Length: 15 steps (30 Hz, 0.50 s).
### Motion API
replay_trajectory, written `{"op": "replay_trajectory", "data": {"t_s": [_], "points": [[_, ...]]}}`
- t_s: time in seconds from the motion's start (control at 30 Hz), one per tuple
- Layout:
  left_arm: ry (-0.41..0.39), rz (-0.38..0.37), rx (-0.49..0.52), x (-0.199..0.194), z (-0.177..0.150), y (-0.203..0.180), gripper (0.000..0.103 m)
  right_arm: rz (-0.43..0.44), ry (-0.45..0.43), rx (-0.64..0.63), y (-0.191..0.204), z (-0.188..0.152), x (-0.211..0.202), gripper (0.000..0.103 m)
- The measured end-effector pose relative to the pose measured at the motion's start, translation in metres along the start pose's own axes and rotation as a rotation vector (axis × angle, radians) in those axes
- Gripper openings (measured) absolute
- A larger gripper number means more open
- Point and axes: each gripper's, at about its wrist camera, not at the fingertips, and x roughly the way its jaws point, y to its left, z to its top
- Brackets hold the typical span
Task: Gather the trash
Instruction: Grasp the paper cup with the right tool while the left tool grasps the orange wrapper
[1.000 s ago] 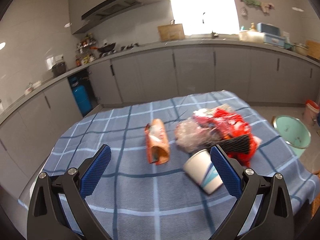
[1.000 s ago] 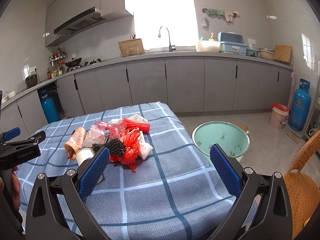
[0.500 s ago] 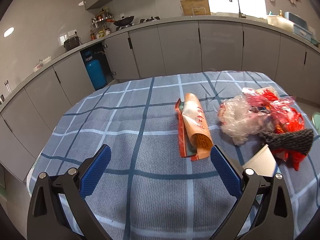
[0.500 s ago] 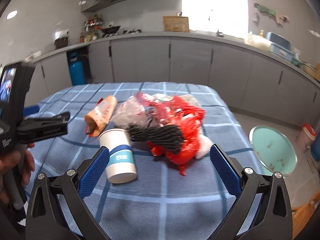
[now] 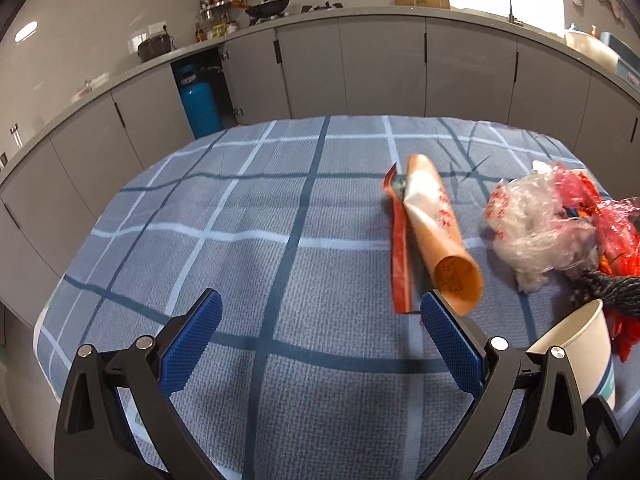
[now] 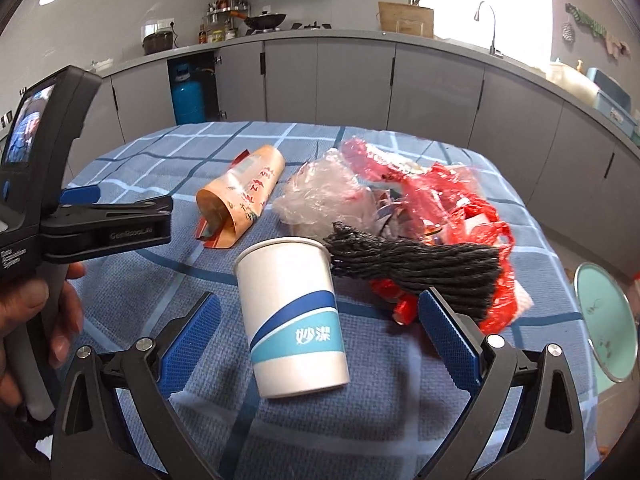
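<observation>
A white paper cup [image 6: 292, 316] with a blue band lies on its side between the fingers of my open right gripper [image 6: 320, 328], untouched. Behind it lie black netting [image 6: 416, 268], red plastic bags [image 6: 452, 204], a clear crumpled bag [image 6: 324, 196] and an orange rolled wrapper [image 6: 244, 196]. My left gripper [image 5: 320, 328] stands open over bare cloth. The orange wrapper [image 5: 440, 232] lies just beyond its right finger, the clear bag [image 5: 532, 228] further right, and the cup [image 5: 580, 352] at the right edge.
The table carries a blue checked cloth [image 5: 248, 240]. A green bin [image 6: 604, 336] stands on the floor to the right of the table. Grey kitchen cabinets [image 6: 360, 80] and a blue gas cylinder [image 5: 200, 108] line the far wall. A hand [image 6: 36, 312] holds the left gripper.
Both grippers have moved closer to the table and turned left. The cup now lies between the right gripper's fingers. The left view has shifted so the trash sits at its right.
</observation>
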Motion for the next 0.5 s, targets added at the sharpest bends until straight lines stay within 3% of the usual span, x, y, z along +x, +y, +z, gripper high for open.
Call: {"op": "replay_trajectory", "data": {"t_s": [0.07, 0.13, 0.17, 0.3, 0.5], "points": [[0.012, -0.003, -0.010, 0.003, -0.004, 0.003, 0.098, 0.029, 0.031, 0.009, 0.000, -0.001, 0.010, 0.080], [0.019, -0.007, -0.003, 0.003, -0.007, 0.001, 0.098, 0.059, 0.059, 0.017, -0.001, -0.002, 0.016, 0.060], [0.020, -0.011, -0.002, 0.003, -0.007, 0.000, 0.098, 0.080, 0.073, 0.020, -0.001, -0.004, 0.019, 0.056], [0.007, -0.029, 0.011, -0.003, -0.006, -0.006, 0.098, 0.108, 0.040, 0.023, 0.000, -0.004, 0.006, 0.055], [-0.025, -0.044, 0.014, -0.011, 0.008, -0.016, 0.098, 0.044, -0.093, 0.042, -0.012, 0.002, -0.038, 0.055]]}}
